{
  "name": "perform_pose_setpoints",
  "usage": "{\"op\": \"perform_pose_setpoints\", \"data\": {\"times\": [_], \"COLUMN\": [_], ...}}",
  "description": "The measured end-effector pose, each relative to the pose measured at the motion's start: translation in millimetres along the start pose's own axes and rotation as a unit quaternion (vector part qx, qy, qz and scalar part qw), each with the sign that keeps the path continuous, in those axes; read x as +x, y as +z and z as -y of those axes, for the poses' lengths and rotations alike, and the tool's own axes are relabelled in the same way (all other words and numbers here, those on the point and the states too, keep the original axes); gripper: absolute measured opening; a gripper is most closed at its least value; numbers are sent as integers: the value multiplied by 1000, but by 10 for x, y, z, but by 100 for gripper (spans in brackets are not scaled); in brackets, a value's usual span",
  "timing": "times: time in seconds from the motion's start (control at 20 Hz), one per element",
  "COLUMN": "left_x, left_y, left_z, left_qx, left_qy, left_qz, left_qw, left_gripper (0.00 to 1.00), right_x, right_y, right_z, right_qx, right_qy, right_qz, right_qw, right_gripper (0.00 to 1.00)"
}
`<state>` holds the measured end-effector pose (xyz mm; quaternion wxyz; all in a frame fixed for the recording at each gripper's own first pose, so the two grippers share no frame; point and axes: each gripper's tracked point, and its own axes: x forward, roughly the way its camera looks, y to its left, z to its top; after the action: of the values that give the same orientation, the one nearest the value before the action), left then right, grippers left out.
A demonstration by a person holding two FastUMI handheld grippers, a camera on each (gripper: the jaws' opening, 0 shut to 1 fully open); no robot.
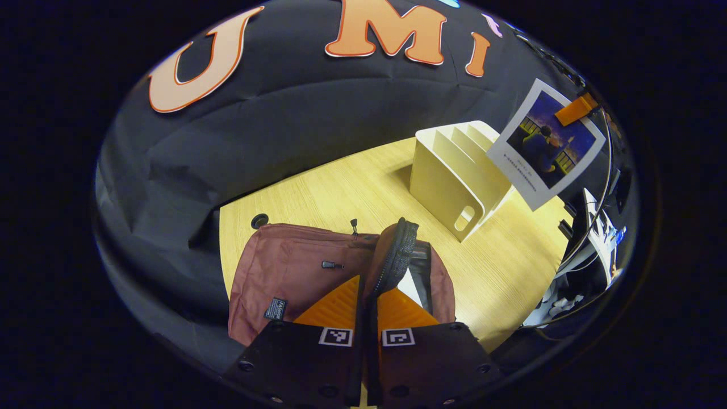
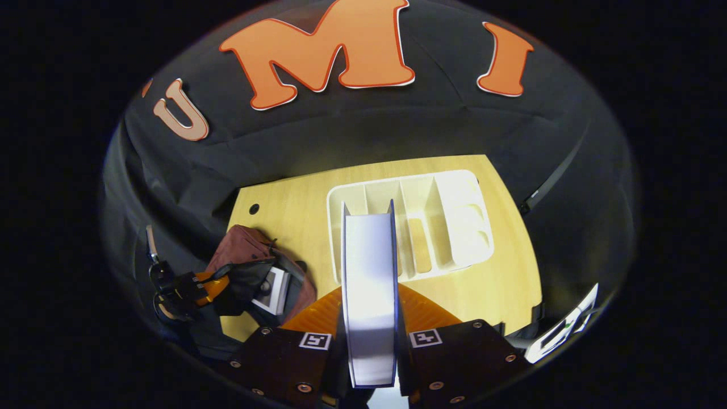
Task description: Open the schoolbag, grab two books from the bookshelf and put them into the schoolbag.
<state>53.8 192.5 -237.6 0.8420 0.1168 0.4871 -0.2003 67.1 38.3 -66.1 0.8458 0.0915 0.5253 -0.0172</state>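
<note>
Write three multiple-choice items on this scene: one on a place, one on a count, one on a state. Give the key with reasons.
1. Where is the book that the right gripper holds?
A. Above the bookshelf, clear of its slots
B. Inside the schoolbag
C. Flat on the table

2. How many books stand in the bookshelf slots?
A. Two
B. None
C. Four

3. What is the state of the schoolbag?
A. Zipped shut
C. Hanging from a hook
B. Open, its zipper edge lifted by the left gripper

Key: 1 A, the right gripper view shows the book between the fingers, over the shelf. 2 B, every visible slot is bare. 3 B, the left gripper view shows the flap pinched and raised, a book already inside.
</note>
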Motion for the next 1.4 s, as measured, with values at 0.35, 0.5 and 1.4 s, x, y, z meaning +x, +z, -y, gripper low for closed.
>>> {"op": "perform_pose_setpoints", "data": {"times": [0.35, 0.5, 1.4], "left_x": [-42, -104, -481], "left_y": [31, 85, 433], "left_z": [-5, 1, 100], "left_qx": [19, 27, 24], "left_qy": [-4, -2, 3], "left_qz": [4, 9, 61], "left_qw": [1000, 1000, 998], "left_gripper": [5, 5, 5], "right_x": [129, 250, 1473], "right_y": [-531, -724, -1293], "right_z": [-586, -770, -2122], "right_qx": [142, 169, 239], "right_qy": [114, 140, 274], "right_qz": [16, 19, 3], "right_qw": [983, 976, 932], "right_gripper": [34, 34, 34]}}
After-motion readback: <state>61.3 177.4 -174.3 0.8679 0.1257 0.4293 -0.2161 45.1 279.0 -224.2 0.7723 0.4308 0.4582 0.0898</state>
